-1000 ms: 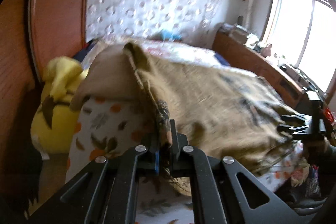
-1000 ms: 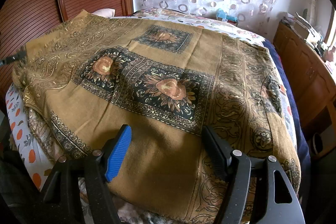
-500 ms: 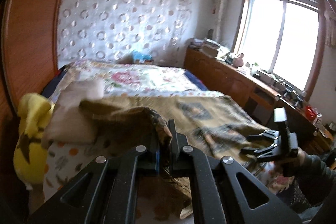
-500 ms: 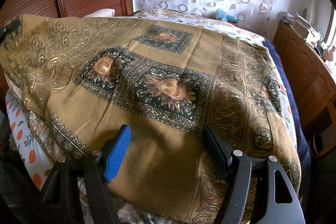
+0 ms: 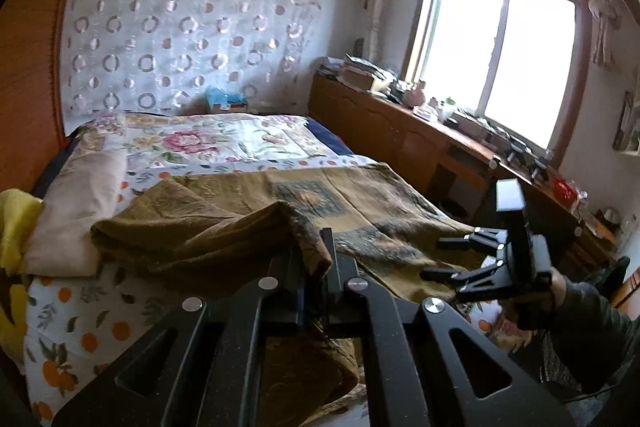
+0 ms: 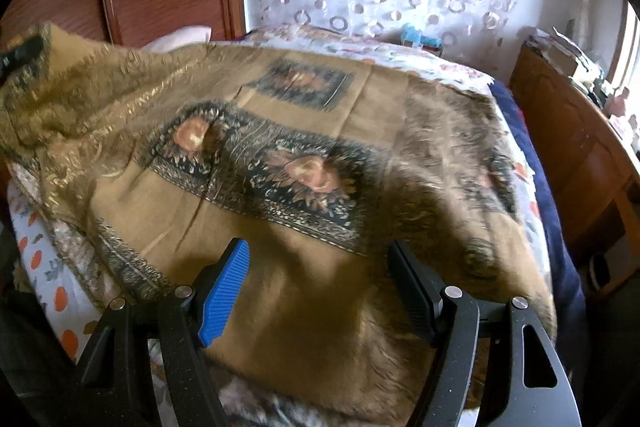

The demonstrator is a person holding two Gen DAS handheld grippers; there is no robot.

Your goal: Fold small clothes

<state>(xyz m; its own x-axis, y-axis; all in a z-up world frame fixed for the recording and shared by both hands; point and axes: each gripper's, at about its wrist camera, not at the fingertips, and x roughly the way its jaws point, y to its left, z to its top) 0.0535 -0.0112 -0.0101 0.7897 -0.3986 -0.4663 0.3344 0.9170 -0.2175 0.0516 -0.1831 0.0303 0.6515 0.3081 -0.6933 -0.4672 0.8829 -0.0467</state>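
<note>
Since the earlier frame, the left gripper [image 5: 316, 263] has lifted the shawl's [image 6: 320, 147] corner higher and swung it toward the window, jaws clamped on it so the edge can fold over. Right gripper [image 6: 320, 287] hovers spread wide, gripping nothing, above the shawl on the bed [image 5: 224, 143], at 6 o'clock of its view

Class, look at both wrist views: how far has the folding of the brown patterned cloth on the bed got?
Done: the brown cloth lies spread over the bed. In hand: the left gripper, jaws shut, pinches one edge and lifts it over the rest. The right gripper hovers open above the near edge. Left: laying the first fold flat, then any further folds.
</note>
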